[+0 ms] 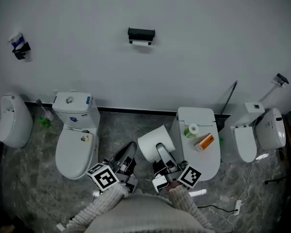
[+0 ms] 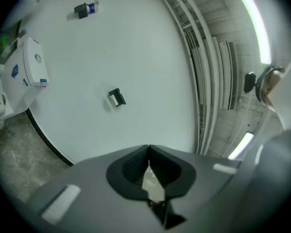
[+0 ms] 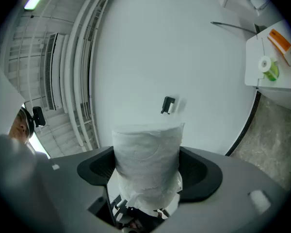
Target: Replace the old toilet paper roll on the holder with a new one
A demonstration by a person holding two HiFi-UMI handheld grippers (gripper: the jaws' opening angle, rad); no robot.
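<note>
A black paper holder (image 1: 141,35) is fixed high on the white wall, with a thin white remnant of a roll under its bar. It shows small in the left gripper view (image 2: 116,97) and in the right gripper view (image 3: 168,105). My right gripper (image 1: 159,148) is shut on a full white toilet paper roll (image 1: 154,141), whose soft side fills the space between the jaws (image 3: 146,161). My left gripper (image 1: 129,150) is beside it at the left, shut and empty (image 2: 148,150). Both point toward the wall, well short of the holder.
A white toilet (image 1: 75,142) stands at the left, with another white fixture (image 1: 13,121) beyond it. A white unit (image 1: 206,165) at the right carries a green-and-white tape roll (image 1: 191,130) and an orange box (image 1: 204,141). A further toilet (image 1: 259,135) and a floor cable (image 1: 233,208) lie far right.
</note>
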